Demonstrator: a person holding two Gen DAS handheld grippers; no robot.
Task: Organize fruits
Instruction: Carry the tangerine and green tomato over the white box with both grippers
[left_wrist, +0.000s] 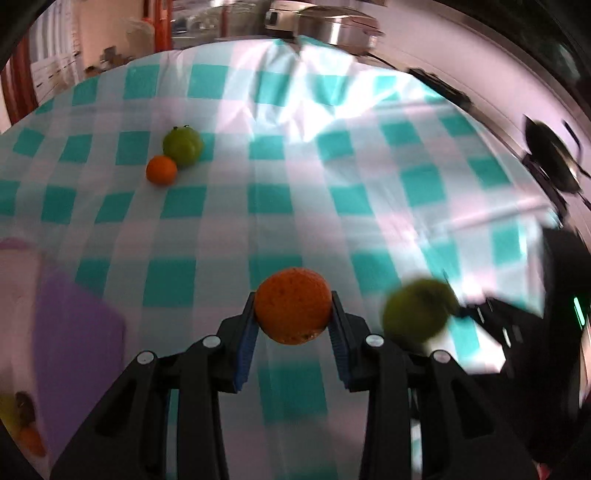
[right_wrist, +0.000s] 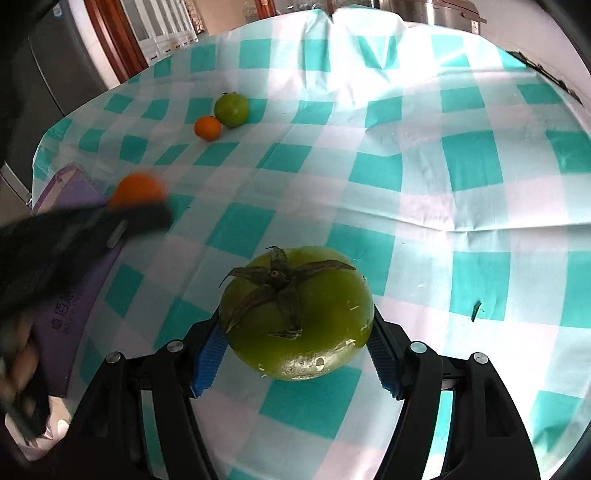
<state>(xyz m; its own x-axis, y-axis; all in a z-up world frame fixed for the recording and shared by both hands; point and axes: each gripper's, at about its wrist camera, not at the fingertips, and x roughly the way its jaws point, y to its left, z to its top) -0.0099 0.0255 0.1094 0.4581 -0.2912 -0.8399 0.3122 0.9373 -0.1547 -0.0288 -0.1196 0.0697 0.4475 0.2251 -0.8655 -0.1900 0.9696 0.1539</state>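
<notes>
My left gripper (left_wrist: 293, 314) is shut on an orange (left_wrist: 293, 305) and holds it above the checked tablecloth (left_wrist: 258, 206). My right gripper (right_wrist: 297, 328) is shut on a large green tomato (right_wrist: 295, 314) with a dried stem. In the left wrist view the tomato (left_wrist: 417, 310) shows blurred to the right. In the right wrist view the left gripper and its orange (right_wrist: 138, 190) show blurred at the left. A small orange (left_wrist: 161, 170) and a green fruit (left_wrist: 183, 147) lie touching on the cloth at the far left; they also show in the right wrist view, orange (right_wrist: 208, 127) and green fruit (right_wrist: 232, 109).
A purple box (left_wrist: 74, 339) stands at the table's left edge, with fruit (left_wrist: 22, 424) at its near corner; it also shows in the right wrist view (right_wrist: 70, 317). A steel pot (left_wrist: 332, 26) stands beyond the table. A dark pan (left_wrist: 550, 155) is at the right.
</notes>
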